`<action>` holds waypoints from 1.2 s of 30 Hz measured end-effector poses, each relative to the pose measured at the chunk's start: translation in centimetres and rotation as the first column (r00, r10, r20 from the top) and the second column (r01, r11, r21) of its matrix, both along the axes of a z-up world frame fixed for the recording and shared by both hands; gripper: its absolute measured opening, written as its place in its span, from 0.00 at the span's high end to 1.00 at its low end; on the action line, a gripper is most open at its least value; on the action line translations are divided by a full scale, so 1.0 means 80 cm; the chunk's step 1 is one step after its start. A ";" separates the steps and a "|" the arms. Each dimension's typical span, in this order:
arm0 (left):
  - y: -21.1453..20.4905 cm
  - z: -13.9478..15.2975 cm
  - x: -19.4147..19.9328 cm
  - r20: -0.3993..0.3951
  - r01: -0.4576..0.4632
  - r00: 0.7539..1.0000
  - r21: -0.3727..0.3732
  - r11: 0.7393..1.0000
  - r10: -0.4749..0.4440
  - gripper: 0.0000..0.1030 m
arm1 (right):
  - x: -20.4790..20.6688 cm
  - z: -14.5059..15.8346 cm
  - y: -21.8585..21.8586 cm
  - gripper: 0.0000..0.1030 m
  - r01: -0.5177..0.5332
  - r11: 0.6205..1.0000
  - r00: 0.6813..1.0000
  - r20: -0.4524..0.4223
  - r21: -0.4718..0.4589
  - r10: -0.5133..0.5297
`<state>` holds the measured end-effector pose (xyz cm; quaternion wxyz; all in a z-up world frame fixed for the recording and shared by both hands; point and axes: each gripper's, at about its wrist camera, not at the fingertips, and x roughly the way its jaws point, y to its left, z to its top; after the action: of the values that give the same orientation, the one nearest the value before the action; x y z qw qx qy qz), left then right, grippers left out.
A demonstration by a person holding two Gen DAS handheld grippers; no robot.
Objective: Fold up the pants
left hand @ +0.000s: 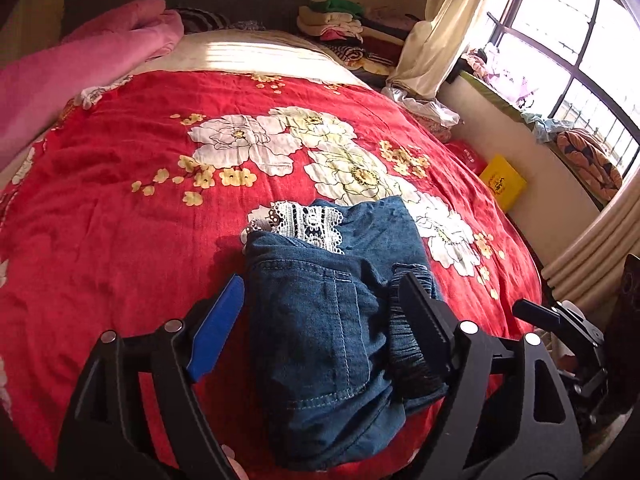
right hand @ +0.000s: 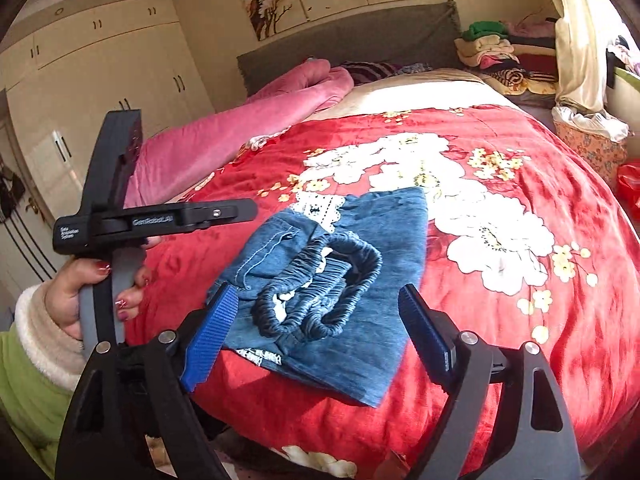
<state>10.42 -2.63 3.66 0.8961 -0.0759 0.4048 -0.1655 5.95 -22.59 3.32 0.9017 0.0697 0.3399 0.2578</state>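
Denim pants (left hand: pixel 332 320), folded into a compact bundle, near the front edge of the red floral bedspread (left hand: pixel 140 220). Left gripper (left hand: pixel 320 320) spread wide around the bundle, gripping nothing. Right gripper (right hand: pixel 316 332) likewise wide open, empty, over the elastic waistband (right hand: pixel 320 284). Only in the right view: left hand (right hand: pixel 80 296) on its grey handle, wardrobe (right hand: pixel 100 80). Only in the left view: window (left hand: pixel 560 52). Lace trim (left hand: pixel 308 224) partly tucked under denim; right hand unseen.

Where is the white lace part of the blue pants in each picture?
Left wrist view: the white lace trim peeks out at the far end of the folded denim pants, just below centre.
Right wrist view: the lace trim is at centre, far-left edge.
Shared landmark: the pink blanket.
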 end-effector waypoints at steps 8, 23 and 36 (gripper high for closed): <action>0.007 0.000 -0.030 0.008 -0.023 1.000 0.032 0.999 0.023 0.19 | -0.001 -0.004 -0.022 0.16 0.065 0.998 0.998 -0.003 -0.001 -0.065; 0.013 -0.009 -0.061 -0.016 -0.046 0.999 0.052 0.998 0.047 0.10 | -0.008 -0.002 -0.025 0.08 0.107 0.994 0.994 -0.008 -0.024 -0.107; 0.024 -0.043 -0.044 -0.051 -0.083 0.995 0.059 0.995 0.086 0.10 | 0.019 -0.042 -0.028 0.07 0.160 0.985 0.979 -0.116 -0.061 -0.166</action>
<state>6.89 -0.72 0.25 0.8930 -0.0721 0.4295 -0.1136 7.47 -24.87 -0.06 0.8992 0.0897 0.3933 0.1695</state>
